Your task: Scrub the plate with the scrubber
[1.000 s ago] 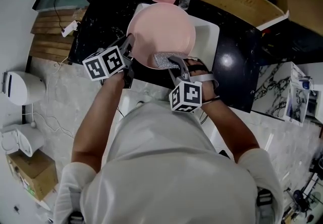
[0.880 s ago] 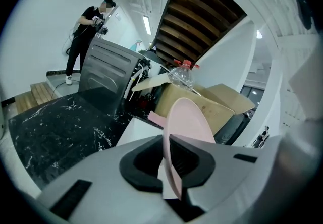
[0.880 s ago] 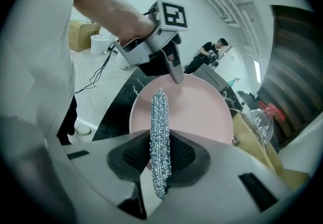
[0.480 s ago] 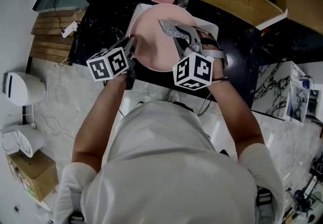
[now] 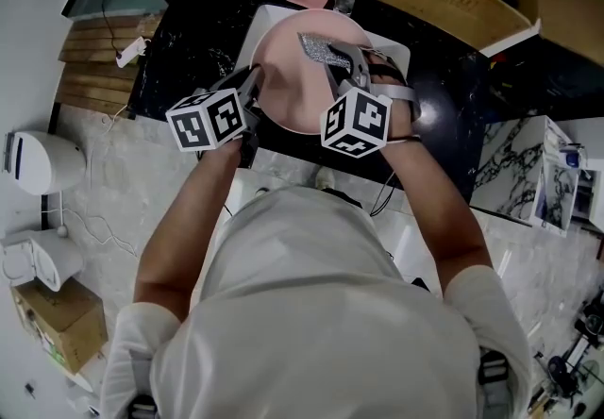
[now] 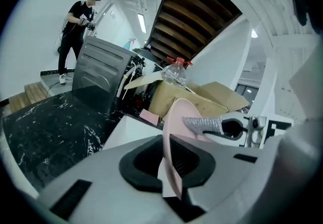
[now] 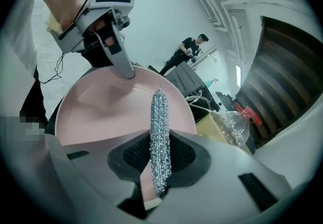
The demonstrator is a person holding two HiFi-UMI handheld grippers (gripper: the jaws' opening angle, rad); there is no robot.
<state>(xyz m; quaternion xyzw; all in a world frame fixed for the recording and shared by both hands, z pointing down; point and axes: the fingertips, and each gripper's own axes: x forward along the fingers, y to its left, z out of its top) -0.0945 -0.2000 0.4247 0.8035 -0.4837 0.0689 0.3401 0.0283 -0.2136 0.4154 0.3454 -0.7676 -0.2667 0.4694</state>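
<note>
Head view: square marker patterns on both cubes [image 5: 357, 122]. Left gripper [image 5: 253, 82] on the near-left rim of the pink plate [image 5: 283, 92], tilted over the dark surface [image 5: 444, 125]. Right gripper [image 5: 342, 57] pushing the silver scrubber [image 5: 319, 49] onto the far part; near rim hidden behind the cubes.

Left gripper view: jaws narrow, easing open, plate rim between them.

Right gripper view: jaws clamped on the scrubber, tip against the plate.

Your plate [image 5: 288, 82] looks like smooth, matt plastic. Your scrubber [image 5: 319, 50] is rough, glittery metallic mesh; the worktop [image 5: 444, 125] is glossy black veined stone.
</note>
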